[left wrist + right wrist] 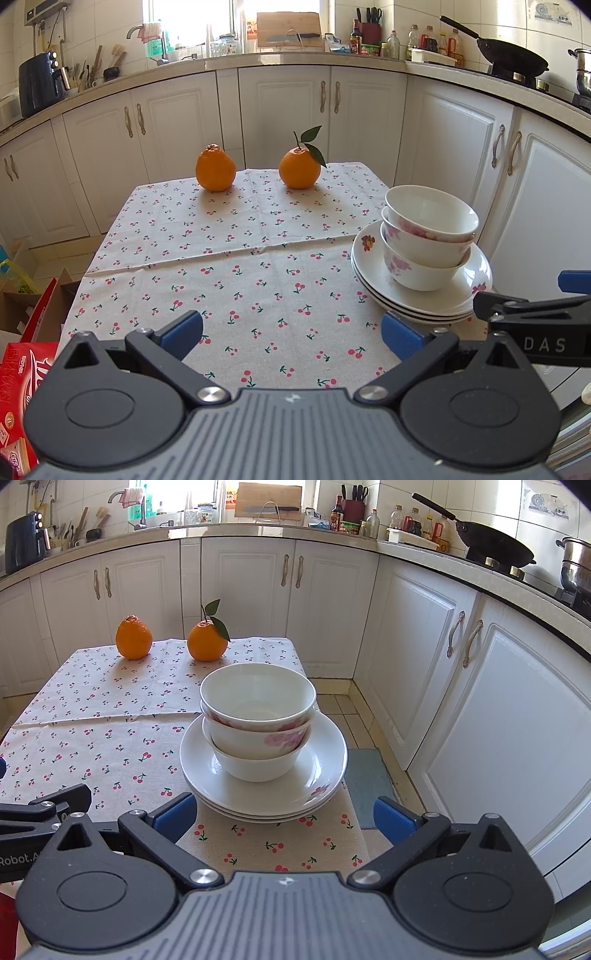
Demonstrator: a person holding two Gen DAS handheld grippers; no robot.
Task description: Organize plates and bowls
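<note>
At the bottom of the left wrist view your left gripper (291, 334) has its blue-padded fingers (183, 332) spread wide apart with nothing between them, only cherry-print cloth (236, 258) below. In the right wrist view your right gripper (284, 816) is the same: fingers (176, 814) well apart and empty, hanging just short of the near rim of the plates. Part of your right gripper also shows at the right edge of the left view, beside the stack. Just beyond the right fingers, in the middle of that frame, the stack of plates (325, 771) lies on the cloth near the surface's right edge, flat and nested, with pink flowers on the rim. On the top plate stands a stack of bowls (258, 716), nested upright one inside another, white with pink blossoms; in the left view this pile sits at right of centre (428, 240). Farther back, toward the upper left of the right view, two oranges (133, 637) rest near the far edge of the surface, close together but apart, the right one with a stem and leaves. Behind them run white cabinets (247, 587) under a cluttered countertop.
</note>
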